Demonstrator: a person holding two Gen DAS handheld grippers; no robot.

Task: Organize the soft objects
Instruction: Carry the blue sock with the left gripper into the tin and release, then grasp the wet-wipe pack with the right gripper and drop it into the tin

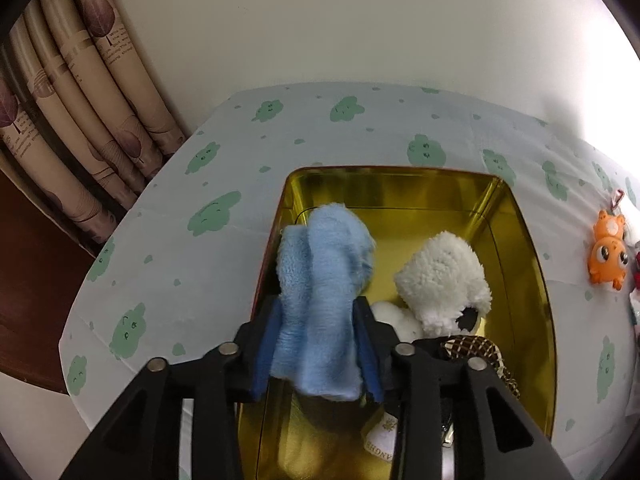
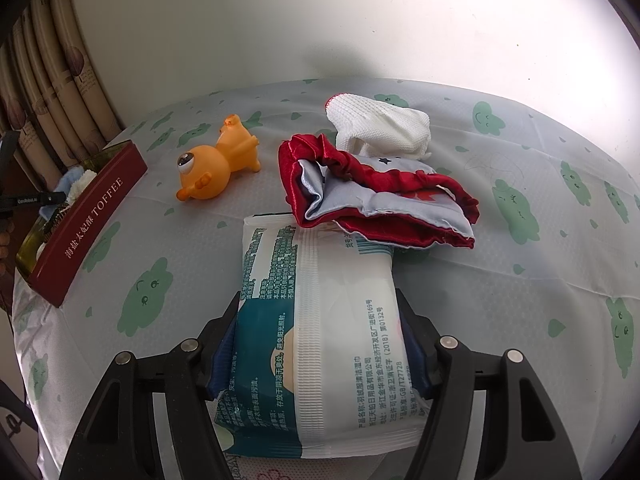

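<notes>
Green-printed cloth covered the bench [image 2: 460,280], the biggest thing in both of my views. On its left side sat the toffee tin [image 1: 536,280]; my left camera looked down into its gold inside, while my right camera gave me only its dark red outer wall with the lettering. Only the left view showed me the white plush toy [image 1: 444,276] lying in the tin. My left tongs [image 1: 320,344] hung over the tin's left part with the blue fleece piece [image 1: 320,292] between the pads; whether they pressed on it or stood loose, I could not tell. Only the right view showed my right tongs [image 2: 320,344] pinching the wipes pack [image 2: 320,320], and beyond it the red satin pouch [image 2: 376,200], the white knit glove [image 2: 380,128] and the orange rubber toy [image 2: 216,168].
</notes>
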